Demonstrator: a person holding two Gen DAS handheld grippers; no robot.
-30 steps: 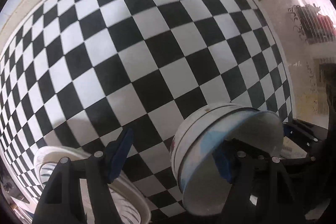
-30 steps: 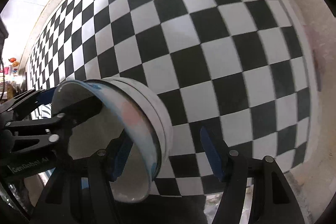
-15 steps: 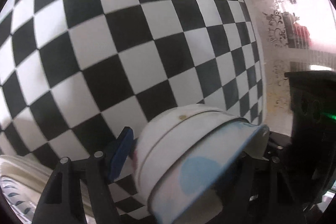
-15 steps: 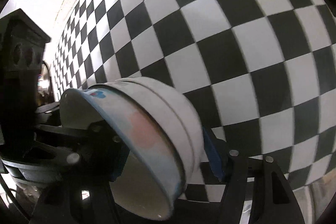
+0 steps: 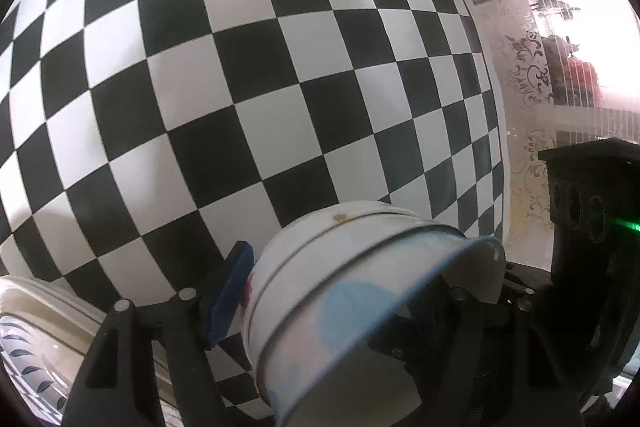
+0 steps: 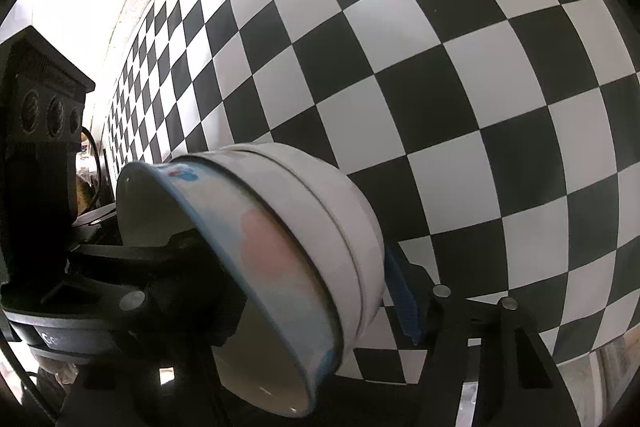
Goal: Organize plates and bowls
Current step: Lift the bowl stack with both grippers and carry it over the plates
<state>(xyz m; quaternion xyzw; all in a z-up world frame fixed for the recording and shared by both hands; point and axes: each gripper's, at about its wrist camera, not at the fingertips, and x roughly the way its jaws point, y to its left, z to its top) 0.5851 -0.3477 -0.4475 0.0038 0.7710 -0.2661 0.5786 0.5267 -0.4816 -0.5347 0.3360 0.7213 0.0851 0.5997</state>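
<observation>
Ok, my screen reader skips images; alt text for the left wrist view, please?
The left gripper clamps nested bowls tipped on their side, one finger inside, its blue pad against the outside, above a black-and-white checkered surface. A white plate shows at lower left.

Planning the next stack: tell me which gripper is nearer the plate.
Left. The left gripper holds the bowl right beside the plate; the right gripper, jaws just closing further on the bowl, is across the bowl from it.

Black-and-white checkered tablecloth (image 5: pixel 248 75); frosted patterned window (image 5: pixel 532 75) at right, bright.
</observation>
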